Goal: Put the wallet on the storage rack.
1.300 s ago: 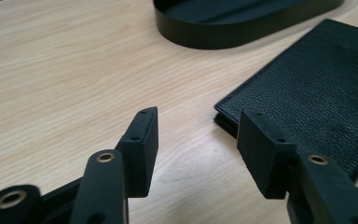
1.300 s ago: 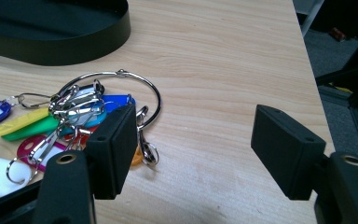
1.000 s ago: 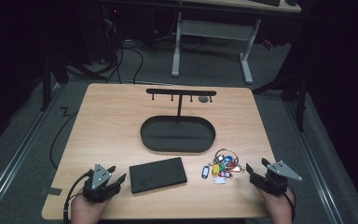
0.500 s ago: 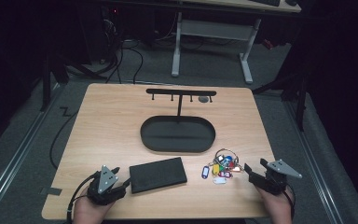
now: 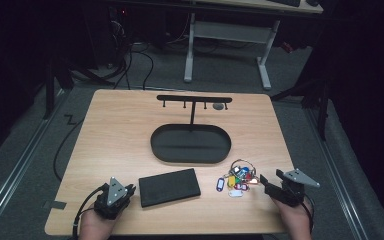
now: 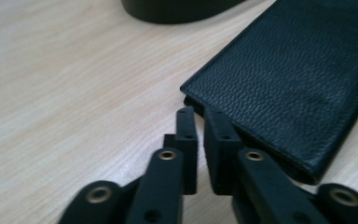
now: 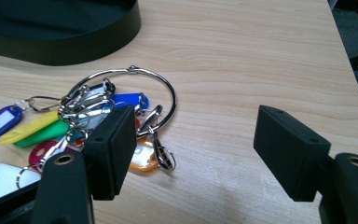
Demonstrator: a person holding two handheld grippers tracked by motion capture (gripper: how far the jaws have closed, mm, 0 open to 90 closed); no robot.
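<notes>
My left gripper (image 5: 130, 190) lies at the table's front left, pointing at the left end of a black leather wallet (image 5: 170, 186). In the left gripper view its jaws have just been closing and now stand shut (image 6: 199, 114) with nothing between them, their tips just short of the wallet's corner (image 6: 298, 79). My right gripper (image 5: 270, 179) rests at the front right with its jaws wide open (image 7: 196, 140). A bunch of keys with coloured tags on a metal ring (image 5: 237, 177) lies just left of it, beside its left jaw (image 7: 116, 107).
A black oval tray (image 5: 155, 145) sits mid-table, with a black T-shaped hook stand (image 5: 194, 99) rising behind it. Its rim shows in the gripper views (image 6: 177, 9) (image 7: 74, 42). Bare wood lies to the left and the right of the tray. The table's right edge is close to my right gripper.
The left gripper's jaws have come together from a wide spread, with nothing caught between them. The right gripper, wallet and keys have not moved.
</notes>
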